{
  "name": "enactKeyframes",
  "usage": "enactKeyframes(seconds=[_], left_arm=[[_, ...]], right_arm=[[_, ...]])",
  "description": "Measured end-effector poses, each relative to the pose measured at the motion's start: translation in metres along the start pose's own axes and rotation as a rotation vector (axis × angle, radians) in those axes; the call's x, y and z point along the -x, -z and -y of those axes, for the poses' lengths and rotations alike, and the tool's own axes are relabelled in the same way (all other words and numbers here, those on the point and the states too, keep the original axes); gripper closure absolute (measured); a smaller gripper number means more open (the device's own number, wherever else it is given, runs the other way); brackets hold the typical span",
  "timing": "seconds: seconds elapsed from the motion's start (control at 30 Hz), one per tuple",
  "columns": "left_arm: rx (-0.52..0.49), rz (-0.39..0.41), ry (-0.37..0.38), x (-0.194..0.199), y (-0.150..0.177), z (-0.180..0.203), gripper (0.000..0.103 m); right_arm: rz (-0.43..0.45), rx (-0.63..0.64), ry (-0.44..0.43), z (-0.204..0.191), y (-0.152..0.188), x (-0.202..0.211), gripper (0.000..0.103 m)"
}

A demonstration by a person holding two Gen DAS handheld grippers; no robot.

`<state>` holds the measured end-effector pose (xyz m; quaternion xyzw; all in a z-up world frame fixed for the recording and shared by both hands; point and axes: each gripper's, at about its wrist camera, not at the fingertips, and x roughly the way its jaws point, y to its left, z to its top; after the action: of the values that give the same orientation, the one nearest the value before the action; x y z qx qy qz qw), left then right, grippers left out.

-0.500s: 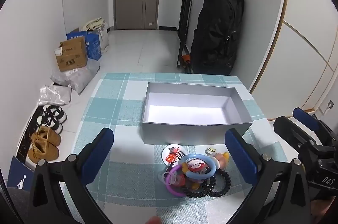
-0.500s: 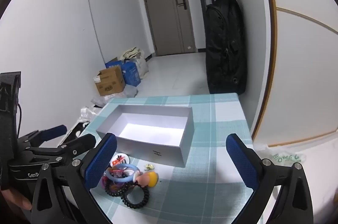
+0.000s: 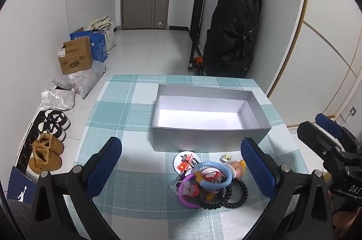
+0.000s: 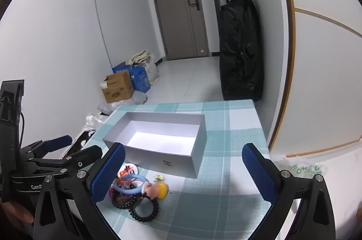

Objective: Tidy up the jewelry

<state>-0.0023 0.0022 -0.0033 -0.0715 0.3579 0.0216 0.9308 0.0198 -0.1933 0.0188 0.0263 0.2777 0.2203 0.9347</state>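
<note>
Jewelry pile (image 3: 208, 183) of glossy plastic rings and black beaded bracelets is sitting before the matte grey rectangular cardboard box (image 3: 210, 138); left gripper (image 3: 181, 169) and right gripper (image 4: 183, 174) are both hovering, tilted down, jaws spread wide and empty.

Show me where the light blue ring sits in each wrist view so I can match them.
Left wrist view: the light blue ring lies on top of the trinket pile, lower centre-right, in front of the grey box.
Right wrist view: the same ring shows at lower left, just right of the near blue pad, in front of the box's corner.
Shared landmark: the open grey box on the checked tablecloth.
</note>
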Motion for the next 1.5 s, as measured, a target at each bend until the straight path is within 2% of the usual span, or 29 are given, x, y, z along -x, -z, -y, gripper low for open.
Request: enactKeyframes(seconds=[1.5], left_arm=[[-0.011,-0.022,0.047,-0.0002,0.0010,0.0048,0.002]], right_arm=[[0.001,-0.012,0.011,0.0072,-0.0053,0.0040,0.000]])
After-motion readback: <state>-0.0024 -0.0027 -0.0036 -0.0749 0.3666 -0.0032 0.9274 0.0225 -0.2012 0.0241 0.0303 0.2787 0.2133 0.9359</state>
